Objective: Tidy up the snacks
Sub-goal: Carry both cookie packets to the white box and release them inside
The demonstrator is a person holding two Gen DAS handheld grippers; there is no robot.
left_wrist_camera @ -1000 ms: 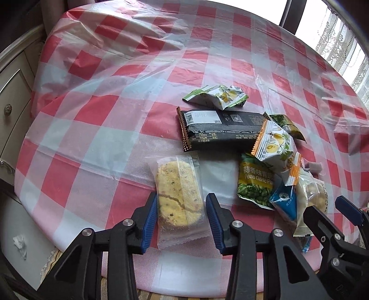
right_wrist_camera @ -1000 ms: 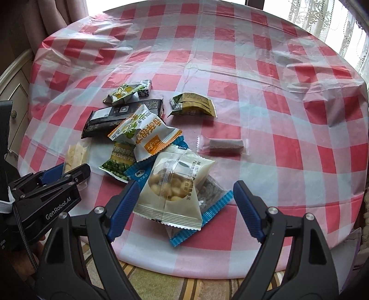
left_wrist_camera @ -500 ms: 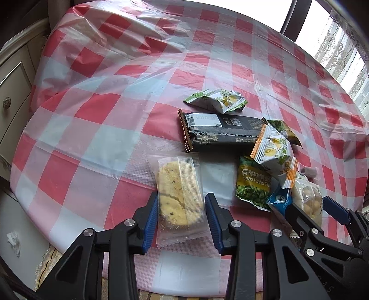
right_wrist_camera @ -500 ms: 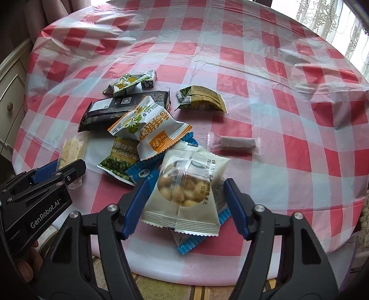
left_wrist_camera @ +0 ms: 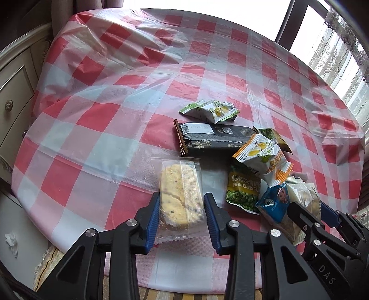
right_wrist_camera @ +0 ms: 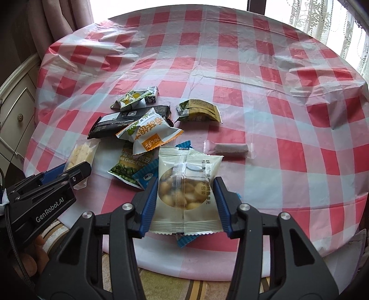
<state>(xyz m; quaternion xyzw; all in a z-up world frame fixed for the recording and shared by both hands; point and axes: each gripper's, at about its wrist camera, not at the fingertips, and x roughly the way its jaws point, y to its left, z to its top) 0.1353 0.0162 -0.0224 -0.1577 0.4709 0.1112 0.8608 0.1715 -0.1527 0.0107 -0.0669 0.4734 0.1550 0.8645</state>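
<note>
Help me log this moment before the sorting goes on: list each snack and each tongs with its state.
Left tongs: closing on the biscuit pack.
Right tongs: closing around the nut pack.
Black bar: flat, sealed.
Orange-trimmed pack: atop the pile.
Green pea pack: partly covered.
Clear-wrapped bar: lying apart.

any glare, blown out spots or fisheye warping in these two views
Left wrist view: the window at top right is blown out white, the plastic tablecloth shows soft sheen on its wrinkles, and the table edge bows with fisheye distortion. Right wrist view: backlit lace curtains wash out, frame corners go dark, and the nut packet stays sharp.
</note>
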